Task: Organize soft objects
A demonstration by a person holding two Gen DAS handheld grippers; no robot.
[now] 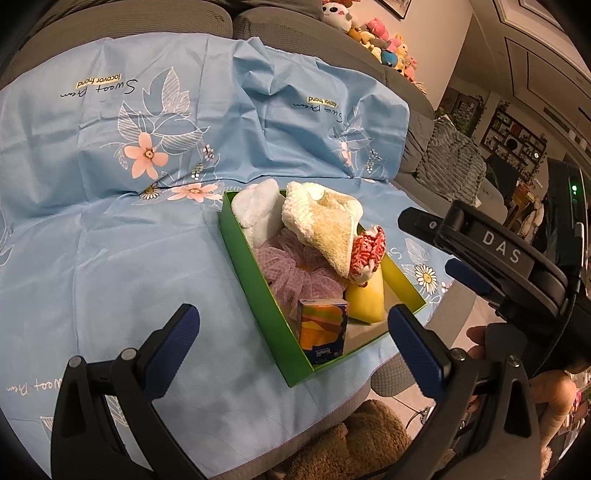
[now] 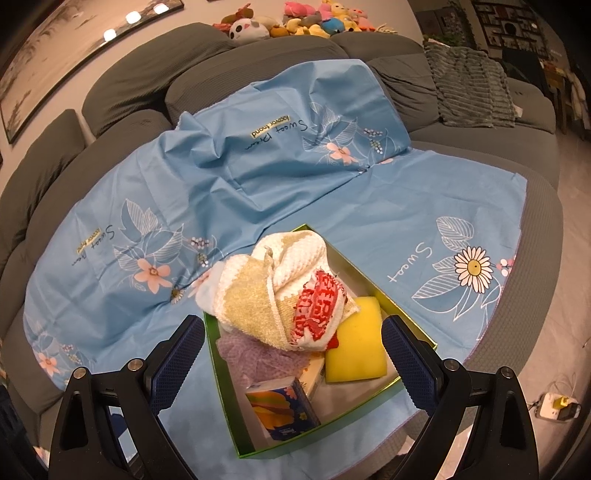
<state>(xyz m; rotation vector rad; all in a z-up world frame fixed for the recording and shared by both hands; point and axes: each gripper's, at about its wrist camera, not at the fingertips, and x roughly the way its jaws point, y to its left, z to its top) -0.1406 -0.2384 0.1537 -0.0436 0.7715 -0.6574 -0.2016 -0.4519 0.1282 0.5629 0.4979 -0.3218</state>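
Note:
A green box [image 1: 240, 254] [image 2: 218, 365] sits on a blue flowered cloth [image 1: 110, 240] [image 2: 240, 192]. It holds a cream and tan towel [image 1: 325, 221] [image 2: 258, 291], a red and white cloth [image 1: 369, 251] [image 2: 317, 306], a purple mesh puff [image 1: 295, 273] [image 2: 255, 354], a yellow sponge [image 1: 367, 299] [image 2: 356, 350], a white cloth [image 1: 258, 210] and a tissue pack [image 1: 323, 330] [image 2: 282, 406]. My left gripper [image 1: 295, 347] is open and empty, near the box's front end. My right gripper [image 2: 295, 362] is open and empty above the box; it also shows in the left wrist view [image 1: 436, 240].
The cloth covers a grey sofa [image 2: 140, 74]. Plush toys [image 2: 295, 22] [image 1: 384, 37] line the sofa back. A grey striped blanket [image 2: 469, 81] lies at the right. A brown fuzzy item [image 1: 351, 443] lies below the sofa's front edge. A power strip [image 2: 557, 406] lies on the floor.

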